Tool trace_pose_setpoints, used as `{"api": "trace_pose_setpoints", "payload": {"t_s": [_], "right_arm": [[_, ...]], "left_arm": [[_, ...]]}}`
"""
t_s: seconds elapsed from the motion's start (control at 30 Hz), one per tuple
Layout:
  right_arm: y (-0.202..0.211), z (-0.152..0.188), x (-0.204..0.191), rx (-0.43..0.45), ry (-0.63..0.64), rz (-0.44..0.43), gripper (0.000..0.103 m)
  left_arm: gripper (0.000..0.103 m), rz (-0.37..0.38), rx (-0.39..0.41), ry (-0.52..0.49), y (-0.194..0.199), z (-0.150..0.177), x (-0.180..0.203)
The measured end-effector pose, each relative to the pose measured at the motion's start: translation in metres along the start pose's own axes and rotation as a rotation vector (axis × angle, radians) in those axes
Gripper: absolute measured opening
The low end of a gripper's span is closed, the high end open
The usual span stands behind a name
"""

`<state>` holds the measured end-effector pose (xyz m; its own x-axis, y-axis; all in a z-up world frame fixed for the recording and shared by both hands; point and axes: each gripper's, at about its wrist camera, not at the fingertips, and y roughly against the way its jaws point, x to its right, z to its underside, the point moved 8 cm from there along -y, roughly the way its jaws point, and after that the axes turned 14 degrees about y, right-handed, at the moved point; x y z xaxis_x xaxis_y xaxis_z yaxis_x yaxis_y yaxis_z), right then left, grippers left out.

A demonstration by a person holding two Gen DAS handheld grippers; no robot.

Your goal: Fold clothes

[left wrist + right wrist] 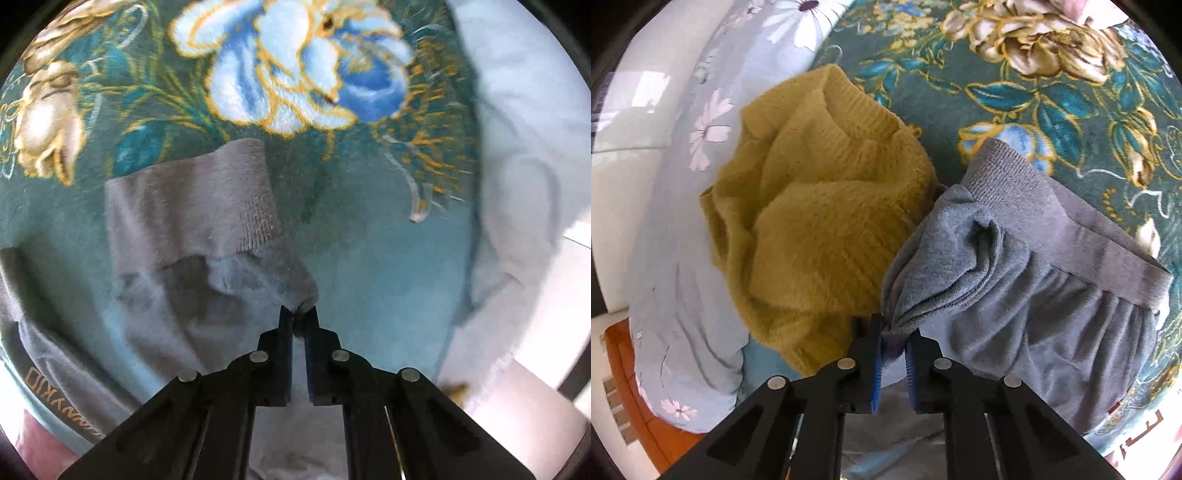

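A grey garment [192, 221] with a ribbed waistband lies bunched on a teal floral blanket [369, 258]. My left gripper [298, 314] is shut on a pinched corner of its fabric, which drapes away to the left. In the right wrist view the same grey garment [1034, 277] hangs in folds from my right gripper [895, 332], which is shut on a gathered edge; its ribbed waistband [1052, 214] stretches to the right.
A crumpled mustard-yellow knitted sweater [820, 221] lies just left of the grey garment. A pale blue flowered sheet [694, 221] borders the blanket, with a white sheet [524, 147] on the other side. An orange wooden edge [631, 376] shows at lower left.
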<state>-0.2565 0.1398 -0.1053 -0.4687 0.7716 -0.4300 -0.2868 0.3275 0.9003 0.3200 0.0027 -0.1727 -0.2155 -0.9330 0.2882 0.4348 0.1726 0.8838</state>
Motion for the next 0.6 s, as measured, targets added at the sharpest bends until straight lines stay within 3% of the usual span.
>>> {"api": "trace_pose_setpoints", "payload": {"t_s": [0.2,0.33,0.53,0.6], "right_arm": [[0.041,0.035,0.03,0.069,0.001,-0.07,0.011],[0.061,0.064,0.062,0.072,0.019,-0.04,0.011],[0.073,0.105,0.121,0.027,0.029,0.079,0.011],[0.075,0.114,0.134,0.021,0.024,0.102,0.011]], "left_arm": [[0.005,0.111,0.004,-0.141,0.07,0.015,-0.064],[0.005,0.079,0.023,-0.18,0.086,0.018,-0.129],[0.005,0.002,0.031,-0.092,0.075,0.02,-0.217],[0.003,-0.008,0.047,-0.072,0.071,0.016,-0.23]]}}
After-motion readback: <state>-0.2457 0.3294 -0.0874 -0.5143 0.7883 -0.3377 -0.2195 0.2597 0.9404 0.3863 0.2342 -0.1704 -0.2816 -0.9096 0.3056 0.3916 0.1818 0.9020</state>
